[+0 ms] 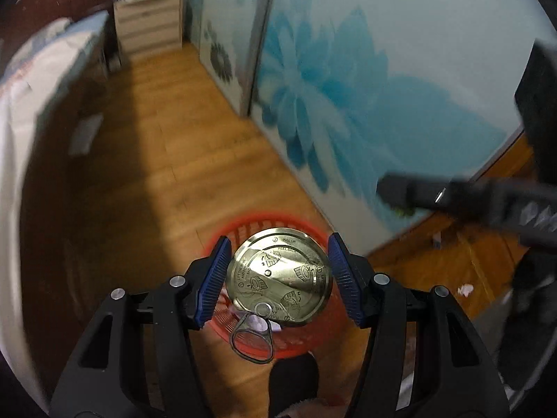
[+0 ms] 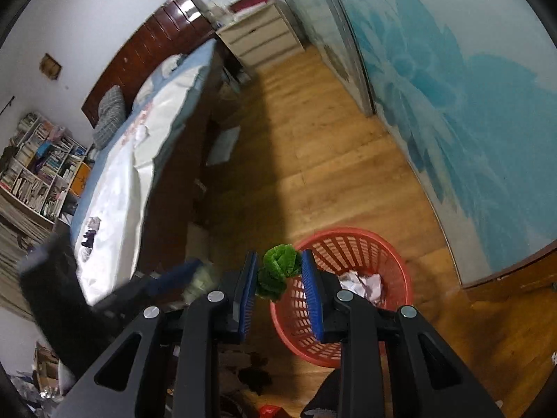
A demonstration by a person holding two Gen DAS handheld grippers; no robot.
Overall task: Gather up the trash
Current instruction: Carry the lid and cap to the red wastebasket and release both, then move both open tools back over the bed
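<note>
While both views look down on a wooden floor (image 2: 334,160) running beside sliding doors (image 1: 365,80) printed with blue flowers, only the right wrist view takes in the bed (image 2: 139,160), the bookshelf (image 2: 38,167) at far left and the pale drawer chest (image 2: 261,41) at the far end. A red basket (image 2: 393,254) stands on the floor near the doors, crumpled paper (image 2: 362,284) inside it. The left gripper (image 1: 278,271) is clamped on a gold can lid (image 1: 278,275) directly over the basket; the flat printed face is turned to the camera, its pull ring (image 1: 250,341) hanging toward the near side. The right gripper (image 2: 278,275) pinches a green leafy piece (image 2: 278,271) just left of the basket rim, its long axis running near to far between the blue pads (image 2: 311,296).
</note>
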